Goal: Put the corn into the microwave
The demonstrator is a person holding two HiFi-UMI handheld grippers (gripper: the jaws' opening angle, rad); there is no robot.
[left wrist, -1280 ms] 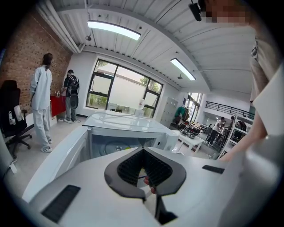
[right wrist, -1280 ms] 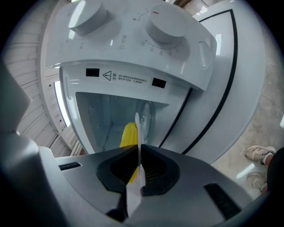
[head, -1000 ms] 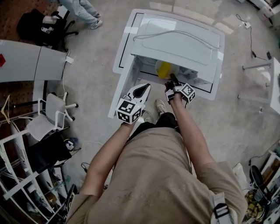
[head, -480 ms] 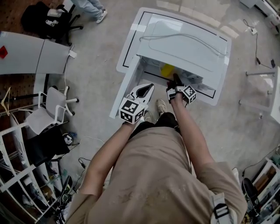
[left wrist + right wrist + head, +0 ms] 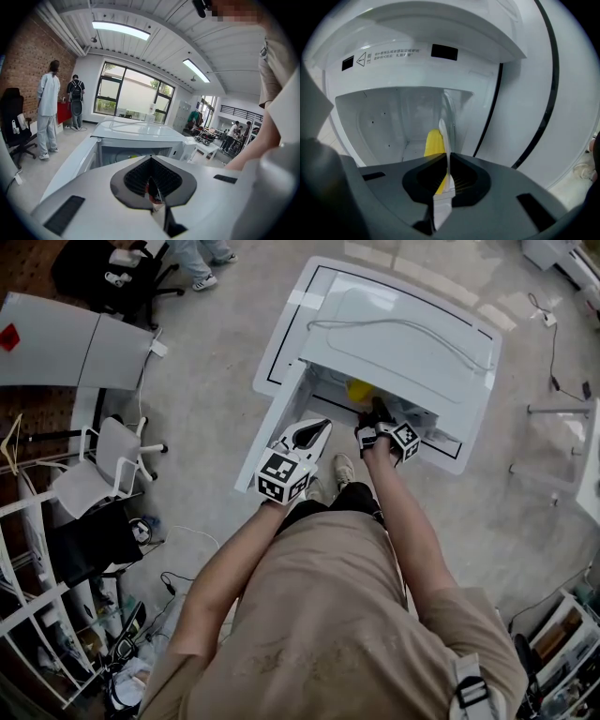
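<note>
A white microwave (image 5: 403,343) stands on a white table (image 5: 281,324) with its door (image 5: 272,432) swung open to the left. My right gripper (image 5: 373,411) is at the mouth of the cavity, shut on the yellow corn (image 5: 359,390), which pokes ahead of it under the microwave's top. In the right gripper view the corn (image 5: 432,143) runs from the closed fingers (image 5: 446,126) towards the cavity floor (image 5: 384,117). My left gripper (image 5: 322,426) hovers beside the open door, shut and holding nothing. In its own view it (image 5: 154,199) faces the microwave (image 5: 136,136).
A cable (image 5: 394,329) lies on top of the microwave. Grey tables (image 5: 75,343), a white chair (image 5: 103,470) and a wire rack (image 5: 37,615) stand to the left. Two people (image 5: 47,108) stand by the far wall near a black office chair (image 5: 103,263).
My right gripper has edged forward with the corn, and less of the corn shows from under the microwave's top. The left gripper has stayed where it was.
</note>
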